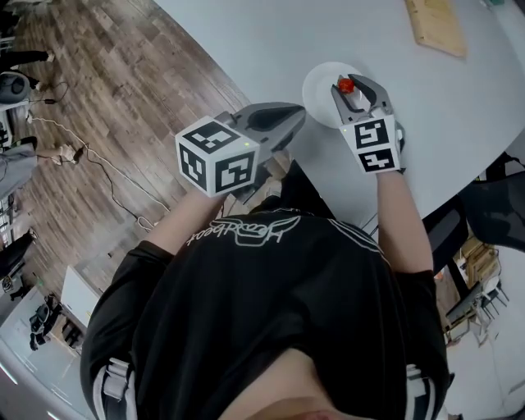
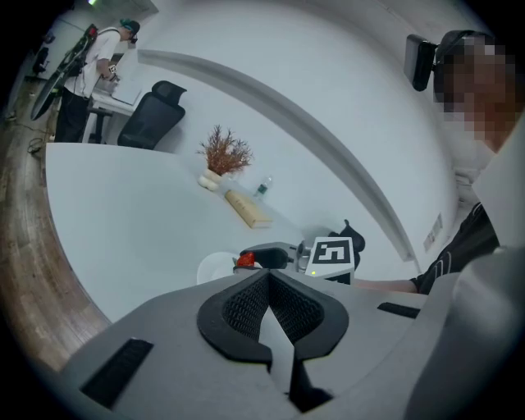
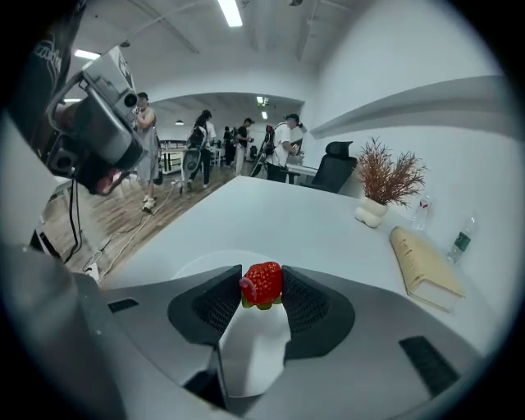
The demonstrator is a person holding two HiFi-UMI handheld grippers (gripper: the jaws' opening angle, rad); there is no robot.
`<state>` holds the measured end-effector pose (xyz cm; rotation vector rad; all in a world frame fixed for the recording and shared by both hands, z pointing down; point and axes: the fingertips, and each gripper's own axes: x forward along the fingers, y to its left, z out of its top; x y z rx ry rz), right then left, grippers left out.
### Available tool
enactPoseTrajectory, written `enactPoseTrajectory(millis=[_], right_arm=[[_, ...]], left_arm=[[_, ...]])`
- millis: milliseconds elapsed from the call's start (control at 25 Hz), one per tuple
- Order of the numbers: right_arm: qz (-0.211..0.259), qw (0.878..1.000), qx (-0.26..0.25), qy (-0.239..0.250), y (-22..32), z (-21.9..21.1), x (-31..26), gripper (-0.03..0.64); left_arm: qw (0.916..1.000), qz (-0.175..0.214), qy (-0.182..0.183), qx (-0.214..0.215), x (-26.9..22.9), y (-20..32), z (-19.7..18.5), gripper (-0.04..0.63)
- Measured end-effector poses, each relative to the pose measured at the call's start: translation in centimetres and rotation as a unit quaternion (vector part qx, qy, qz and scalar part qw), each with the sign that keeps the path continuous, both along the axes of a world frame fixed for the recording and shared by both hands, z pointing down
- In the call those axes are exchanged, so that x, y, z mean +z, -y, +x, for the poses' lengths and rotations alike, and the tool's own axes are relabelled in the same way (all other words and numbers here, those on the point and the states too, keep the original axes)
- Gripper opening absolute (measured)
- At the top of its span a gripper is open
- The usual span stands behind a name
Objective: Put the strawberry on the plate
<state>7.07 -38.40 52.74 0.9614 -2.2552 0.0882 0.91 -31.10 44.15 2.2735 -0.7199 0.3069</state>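
A red strawberry (image 3: 262,284) sits pinched between the jaws of my right gripper (image 3: 262,287), which is shut on it. In the head view that gripper (image 1: 351,89) hovers over the near right part of the white plate (image 1: 320,86), with the strawberry (image 1: 345,84) at its tip. The plate (image 3: 193,267) shows just beyond the jaws in the right gripper view. My left gripper (image 1: 297,115) hangs at the table's near edge, left of the plate, its jaws closed together on nothing. From the left gripper view I see the strawberry (image 2: 244,261) and the plate (image 2: 215,267) ahead.
A wooden board (image 1: 437,25) lies at the far side of the white table (image 1: 271,41). A vase of dried twigs (image 3: 381,184), bottles (image 3: 461,243) and an office chair (image 3: 334,175) stand beyond it. People stand in the room behind. Wooden floor (image 1: 98,98) lies left of the table.
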Motion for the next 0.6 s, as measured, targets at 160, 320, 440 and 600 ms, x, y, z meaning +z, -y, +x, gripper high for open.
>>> enactPoseTrajectory(millis=[160,320,440,600], right_arm=[[0.01,0.999,-0.011,-0.034,0.4,-0.3,1.1,0.144],[0.005,0.999,-0.008,-0.05,0.7,-0.3,2.0,0.144],[0.006,0.998,-0.014,-0.061,0.6,-0.4,2.4,0.144],[0.004,0.998,-0.019,-0.063,0.7,-0.5,2.8,0.144]], left_arm=[[1.0,-0.007,0.004,0.003,0.6,-0.1,0.1,0.007],[0.9999,-0.009,0.008,0.009,0.8,-0.2,0.3,0.008],[0.9998,0.0,0.015,0.013,0.7,-0.2,0.3,0.006],[0.9998,-0.003,0.013,0.012,1.0,-0.1,0.2,0.006]])
